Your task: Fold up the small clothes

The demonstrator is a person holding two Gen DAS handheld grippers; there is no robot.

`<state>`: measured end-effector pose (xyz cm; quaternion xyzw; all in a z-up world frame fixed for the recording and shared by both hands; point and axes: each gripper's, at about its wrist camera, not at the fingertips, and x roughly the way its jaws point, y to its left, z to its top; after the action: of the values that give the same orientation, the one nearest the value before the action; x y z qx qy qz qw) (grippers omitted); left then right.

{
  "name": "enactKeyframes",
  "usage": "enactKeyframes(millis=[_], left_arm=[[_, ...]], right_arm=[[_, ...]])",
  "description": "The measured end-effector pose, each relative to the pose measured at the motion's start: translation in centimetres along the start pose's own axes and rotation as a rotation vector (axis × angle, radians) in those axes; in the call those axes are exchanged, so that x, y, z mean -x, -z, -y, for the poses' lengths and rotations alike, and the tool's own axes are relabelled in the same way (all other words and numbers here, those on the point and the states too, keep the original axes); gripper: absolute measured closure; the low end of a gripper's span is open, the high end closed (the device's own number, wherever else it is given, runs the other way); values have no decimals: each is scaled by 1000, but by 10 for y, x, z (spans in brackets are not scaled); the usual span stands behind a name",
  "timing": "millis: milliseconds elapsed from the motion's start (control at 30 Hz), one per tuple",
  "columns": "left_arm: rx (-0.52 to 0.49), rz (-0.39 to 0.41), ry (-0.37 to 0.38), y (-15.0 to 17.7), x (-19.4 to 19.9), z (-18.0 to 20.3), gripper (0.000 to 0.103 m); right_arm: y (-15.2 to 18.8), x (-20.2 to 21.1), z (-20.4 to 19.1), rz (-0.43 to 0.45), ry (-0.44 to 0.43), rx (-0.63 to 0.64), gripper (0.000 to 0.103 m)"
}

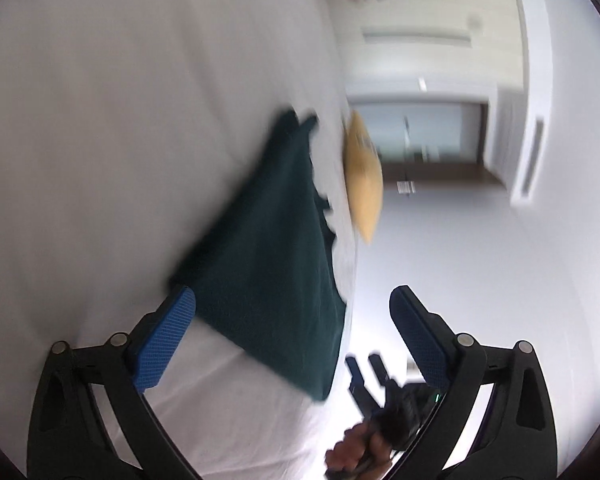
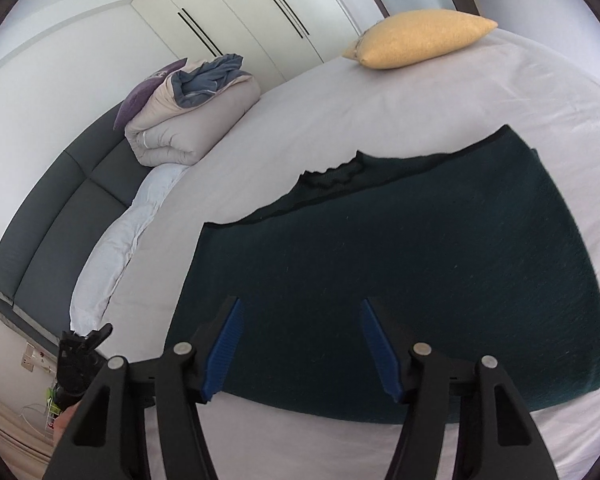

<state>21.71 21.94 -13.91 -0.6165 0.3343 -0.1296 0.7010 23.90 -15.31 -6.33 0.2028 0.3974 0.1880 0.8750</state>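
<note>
White bed (image 2: 380, 120) carries everything; dark green garment (image 2: 400, 280) lies flat, mid-bed, long axis left-right, partly folded by the look. Right gripper (image 2: 300, 344) is nearer, hovering just over its near hem, jaws spread, empty. Left gripper (image 1: 292, 336) is spread too, empty, at a garment corner; that view is blurred.

Left wrist view is motion-blurred: the green garment (image 1: 272, 248) and yellow pillow (image 1: 364, 176) toward 12 o'clock lack detail.
</note>
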Motion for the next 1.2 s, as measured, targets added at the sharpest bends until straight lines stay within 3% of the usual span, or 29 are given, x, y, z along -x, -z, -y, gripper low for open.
enactKeyframes(millis=[67,167,267,533,633,700,767,967,1067,1133,1200], left_arm=[[4,11,-7,2,3,-1,5],[-35,-100,-82,-9,-14,3,5],[-19,-145,-90,-23,-22,1,5],[68,-132,9,-20,-28,-2,5],[60,-75,-26,-13,-21,-3,7],[50,-89,-39,-14,-27,-3,7],[19,-125,-53,-21,-36,3,8],[-99,-334,-45,-39,-87,26,11],[-118,-337,-43,-40,-96,29,24],[-124,-334,-69,-39,-103,29,45],[-162,-336,-103,-34,-110,31,55]], right_arm=[[3,-4,0,-18,2,4,41],[5,-10,-1,-47,-2,14,45],[4,-10,-1,-42,-13,6,45],[0,-23,-3,-62,-30,-3,47],[0,-25,-6,-66,-34,4,47],[0,-26,-7,-75,-31,14,47],[-1,-26,-7,-79,-26,21,47],[-9,-29,-4,-87,-43,3,48],[-15,-42,-6,-122,-48,4,52],[-20,-53,-6,-145,-47,-1,57],[-24,-66,-7,-167,-45,-6,62]])
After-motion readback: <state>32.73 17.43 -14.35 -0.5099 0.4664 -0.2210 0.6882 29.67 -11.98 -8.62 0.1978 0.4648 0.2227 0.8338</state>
